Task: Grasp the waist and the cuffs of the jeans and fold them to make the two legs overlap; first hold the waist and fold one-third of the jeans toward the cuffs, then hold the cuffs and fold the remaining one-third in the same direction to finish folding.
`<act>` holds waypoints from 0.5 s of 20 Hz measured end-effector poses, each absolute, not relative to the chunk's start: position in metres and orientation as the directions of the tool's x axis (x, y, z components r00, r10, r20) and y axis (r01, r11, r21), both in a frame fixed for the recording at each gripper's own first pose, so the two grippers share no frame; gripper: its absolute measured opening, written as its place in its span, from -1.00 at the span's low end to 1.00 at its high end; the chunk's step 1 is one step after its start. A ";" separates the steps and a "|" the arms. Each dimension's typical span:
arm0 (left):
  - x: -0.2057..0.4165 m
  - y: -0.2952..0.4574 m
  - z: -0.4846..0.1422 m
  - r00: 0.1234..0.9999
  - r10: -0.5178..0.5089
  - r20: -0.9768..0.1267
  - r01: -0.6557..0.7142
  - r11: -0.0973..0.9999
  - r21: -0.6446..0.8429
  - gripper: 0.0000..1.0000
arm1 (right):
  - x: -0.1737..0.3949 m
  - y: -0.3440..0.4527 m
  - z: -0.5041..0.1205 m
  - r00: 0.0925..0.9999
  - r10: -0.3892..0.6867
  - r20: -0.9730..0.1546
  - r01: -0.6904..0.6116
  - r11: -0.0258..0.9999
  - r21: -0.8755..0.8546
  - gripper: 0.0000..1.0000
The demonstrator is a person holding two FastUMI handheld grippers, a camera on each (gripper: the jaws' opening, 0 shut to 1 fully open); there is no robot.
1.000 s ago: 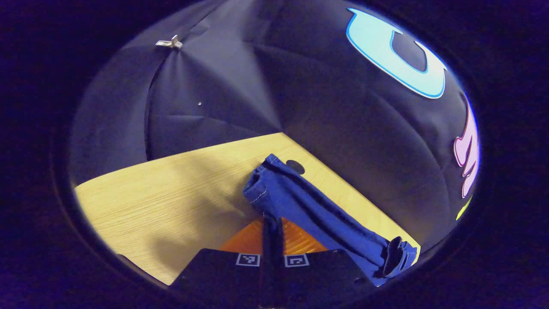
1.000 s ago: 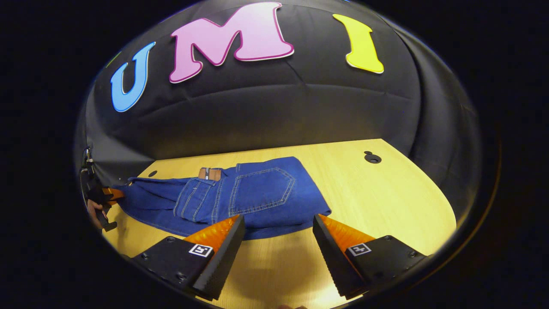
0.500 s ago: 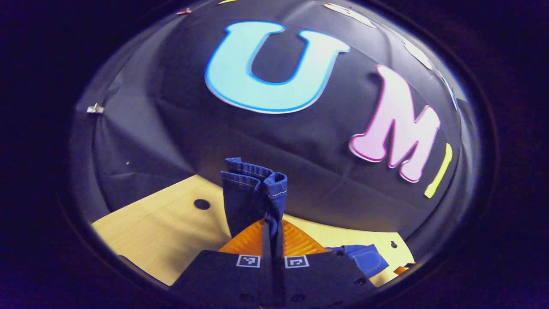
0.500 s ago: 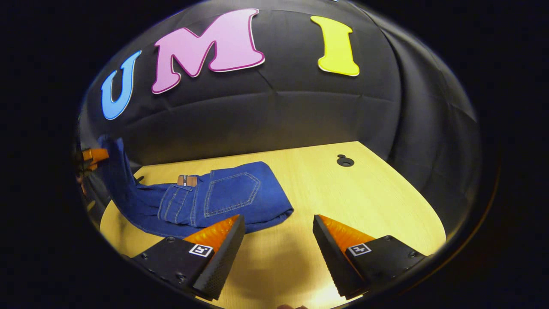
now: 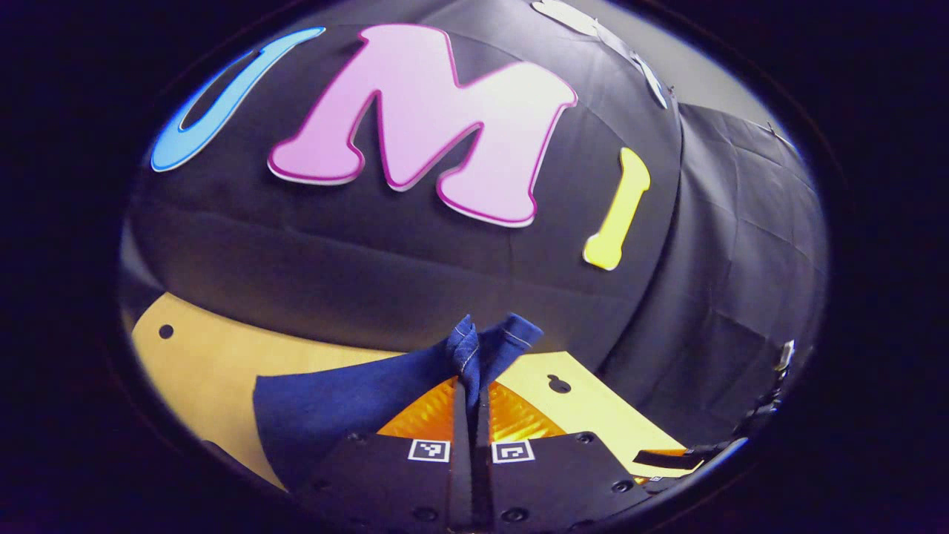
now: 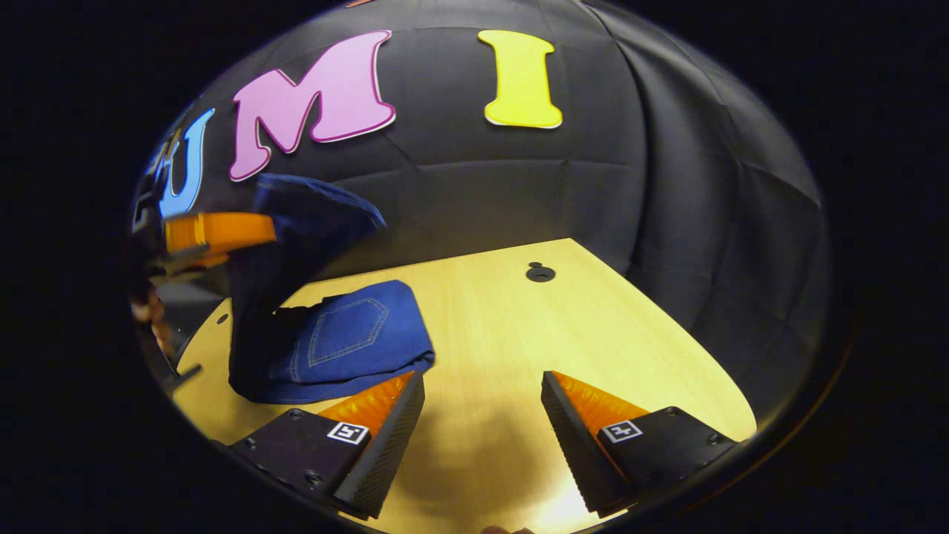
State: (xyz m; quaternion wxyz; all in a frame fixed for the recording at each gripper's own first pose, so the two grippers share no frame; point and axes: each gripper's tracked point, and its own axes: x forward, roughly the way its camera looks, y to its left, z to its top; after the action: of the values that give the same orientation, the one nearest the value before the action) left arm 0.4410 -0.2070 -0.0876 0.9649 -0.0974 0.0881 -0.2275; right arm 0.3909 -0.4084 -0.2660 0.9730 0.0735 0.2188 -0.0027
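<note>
Above the table (image 6: 519, 334), the jeans (image 6: 348, 341) are hanging by their cuffs (image 5: 485, 345) from the left gripper (image 5: 472, 386), which is clamping them, while the folded waist part is lying on the wood. The right gripper (image 6: 482, 423) is hovering nearby, spread apart and empty. With one pinch carrying the cloth, the legs risk slipping or landing skewed.

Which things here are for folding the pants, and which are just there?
For the job:
- jeans, partly folded on the table
- left gripper, shut on the cuffs, lifted
- right gripper, open and holding nothing

Just there:
- table
- round hole in the tabletop
</note>
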 end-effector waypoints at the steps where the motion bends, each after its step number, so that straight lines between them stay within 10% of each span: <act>1: 0.445 -0.229 -0.109 0.867 -0.473 -0.156 0.438 0.873 -0.212 -0.85 | 0.387 -0.415 -0.265 0.904 0.015 -0.427 0.051 0.988 0.144 0.94; 3: 0.440 -0.246 -0.148 0.842 -0.482 -0.242 0.449 0.875 -0.179 -0.55 | 0.378 -0.424 -0.264 0.905 0.008 -0.424 0.067 0.985 0.161 0.94; 4: 0.435 -0.253 -0.157 0.838 -0.482 -0.255 0.455 0.876 -0.161 0.15 | 0.375 -0.426 -0.262 0.907 0.008 -0.421 0.067 0.985 0.162 0.94; 7: 0.418 -0.251 -0.147 0.853 -0.480 -0.205 0.465 0.877 -0.120 0.95 | 0.361 -0.428 -0.259 0.911 0.001 -0.413 0.060 0.989 0.135 0.94; 10: 0.386 -0.224 -0.111 0.880 -0.456 -0.128 0.445 0.889 -0.111 0.96 | 0.346 -0.420 -0.245 0.919 0.011 -0.393 0.050 0.988 0.144 0.95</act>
State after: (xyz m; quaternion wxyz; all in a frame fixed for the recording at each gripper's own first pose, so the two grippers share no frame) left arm 0.3864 -0.2236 -0.1107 0.9689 -0.0391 0.0757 -0.2325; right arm 0.3456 -0.4204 -0.2455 0.9767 0.0759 0.2005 -0.0099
